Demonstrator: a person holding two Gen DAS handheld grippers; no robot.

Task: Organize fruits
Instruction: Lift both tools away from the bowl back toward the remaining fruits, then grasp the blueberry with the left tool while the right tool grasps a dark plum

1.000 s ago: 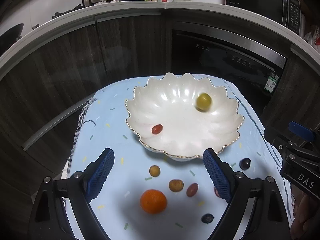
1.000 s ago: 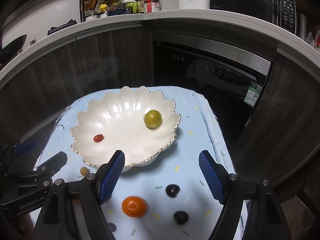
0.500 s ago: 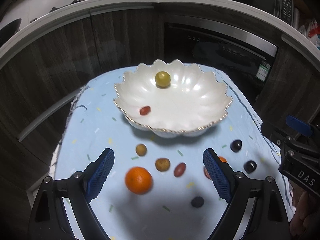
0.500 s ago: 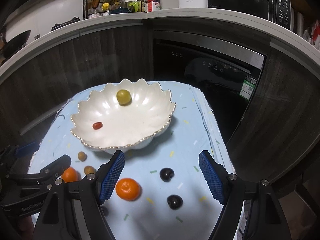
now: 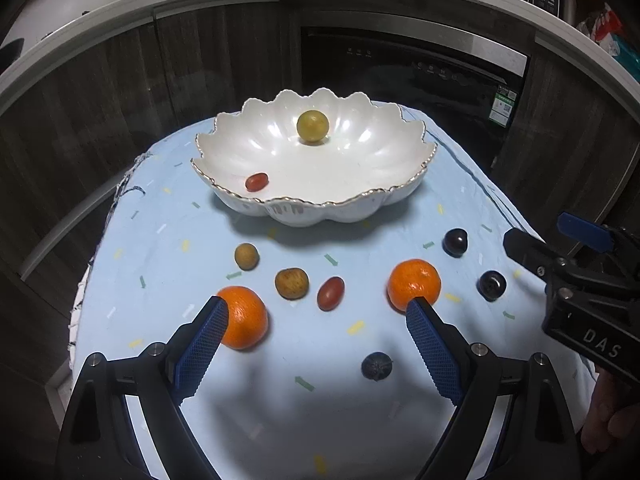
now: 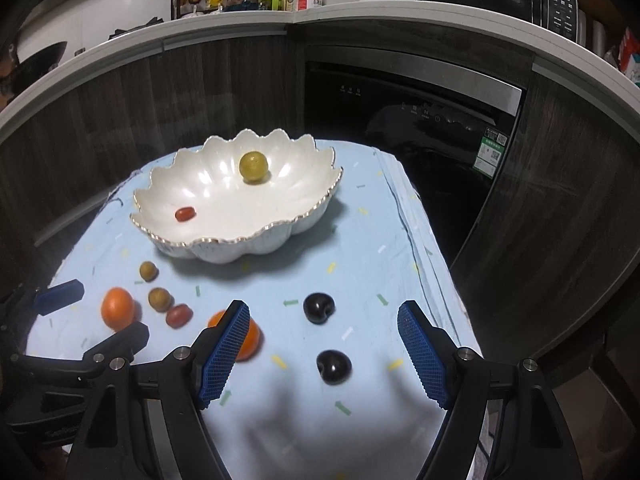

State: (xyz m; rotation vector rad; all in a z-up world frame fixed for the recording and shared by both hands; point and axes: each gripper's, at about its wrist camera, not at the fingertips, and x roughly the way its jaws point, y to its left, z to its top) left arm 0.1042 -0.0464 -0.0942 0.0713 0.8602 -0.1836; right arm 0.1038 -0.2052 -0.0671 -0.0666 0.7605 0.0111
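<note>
Both grippers tilt steeply down over a small table under a light blue cloth [image 5: 280, 400]. The left gripper [image 5: 316, 312] has its jaws wide apart with nothing between the pads; its left pad overlaps the left orange [image 5: 244, 316] in view and its right pad tip overlaps the right orange [image 5: 414, 284], though contact cannot be told. The right gripper [image 6: 322, 316] also stands with jaws apart and empty, a dark cherry [image 6: 334, 366] lying on the cloth between its fingers and a second cherry [image 6: 318, 307] just beyond. At the right edge of the left view a hand [image 5: 612, 420] shows beneath the right gripper's body.

The scalloped white bowl [image 5: 360, 200] sits at the far middle of the cloth and holds a round green fruit [image 5: 313, 126] near its back wall and a small red tomato [image 5: 256, 181] at its front left, long axis running left to right, slightly tilted. On the cloth before the bowl lie two brown round fruits [image 5: 246, 256], a red grape [image 5: 331, 293] with its long axis tilted up to the right, and a blueberry [image 5: 376, 366] nearest the camera.
</note>
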